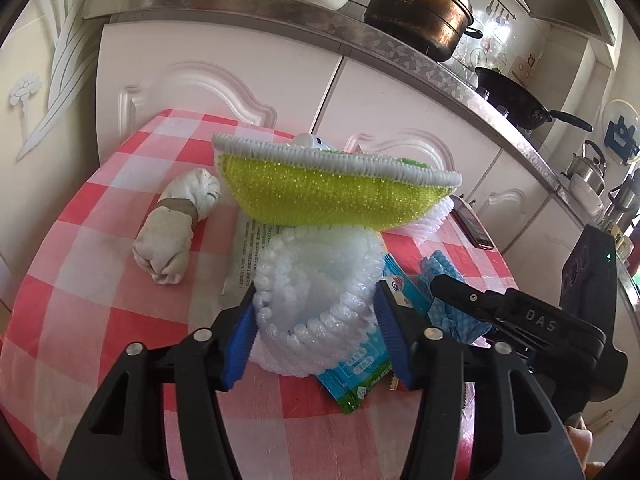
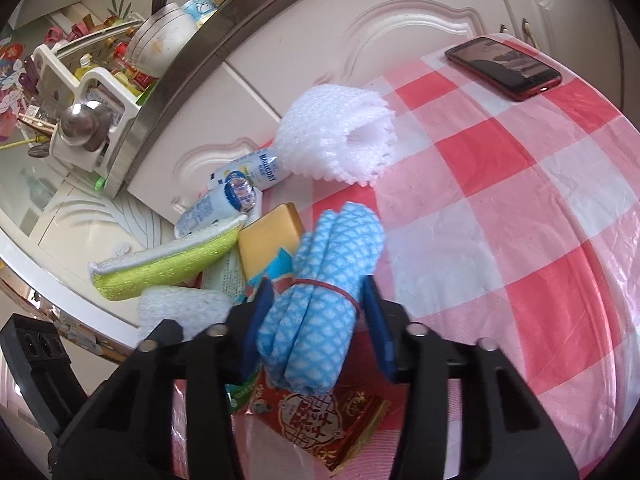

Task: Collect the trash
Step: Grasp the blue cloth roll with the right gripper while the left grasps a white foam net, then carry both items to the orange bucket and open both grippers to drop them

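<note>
On the red-and-white checked tablecloth point(image 1: 100, 280) lies a heap of trash. My left gripper point(image 1: 316, 290) has its blue pads against both sides of a white foam net sleeve point(image 1: 312, 264), which rests on a blue-green wrapper point(image 1: 360, 368). A green scrub pad point(image 1: 332, 196) stands just behind it. My right gripper point(image 2: 317, 282) is shut on a rolled blue cloth point(image 2: 340, 240) bound with a red rubber band, above a red packet point(image 2: 316, 420). In the left wrist view the right gripper's black body point(image 1: 520, 312) sits close on the right.
A taped white cloth bundle point(image 1: 176, 228) lies to the left. A second foam net point(image 2: 340, 136), a small milk bottle point(image 2: 224, 200) and a yellow box point(image 2: 268, 240) crowd the pile. A red phone point(image 2: 504, 68) lies near the far edge. White cabinet doors point(image 1: 240, 72) rise behind.
</note>
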Demonstrator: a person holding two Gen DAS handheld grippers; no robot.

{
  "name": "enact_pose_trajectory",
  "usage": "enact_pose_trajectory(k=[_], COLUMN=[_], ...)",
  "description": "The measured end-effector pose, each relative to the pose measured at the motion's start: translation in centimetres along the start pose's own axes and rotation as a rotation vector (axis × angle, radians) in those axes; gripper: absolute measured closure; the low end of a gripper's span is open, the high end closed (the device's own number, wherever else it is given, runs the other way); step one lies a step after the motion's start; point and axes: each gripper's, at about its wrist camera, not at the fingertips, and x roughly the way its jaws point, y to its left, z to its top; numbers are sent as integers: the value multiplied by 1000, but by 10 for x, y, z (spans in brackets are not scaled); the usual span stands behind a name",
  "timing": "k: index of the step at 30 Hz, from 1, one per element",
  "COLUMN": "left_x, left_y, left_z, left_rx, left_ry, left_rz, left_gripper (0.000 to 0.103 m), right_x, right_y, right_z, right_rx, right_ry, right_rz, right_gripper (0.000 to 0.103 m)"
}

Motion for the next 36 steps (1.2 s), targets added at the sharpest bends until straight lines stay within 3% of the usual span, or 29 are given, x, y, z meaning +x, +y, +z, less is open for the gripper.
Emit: enact_pose_trajectory(k=[5,14,30,36], left_x=[-9,-48,-129,-165], left_y=[7,5,48,86], left_z=[-3,-13,-54,-70], left_rx=[-30,-15,6,-18], left_ry=[4,-28,-66,-91], left_rz=[-26,-55,21,117], left_gripper=[56,57,57,57], right_x=[-13,-51,-47,-27], right_y=[-3,21,88,134], right_z=[-2,-12,-79,-108], right_rx=[6,-82,-254,-346], right_ry=[-21,-75,67,168], right_rz=[31,82,155,213], right_gripper=[72,73,73,73])
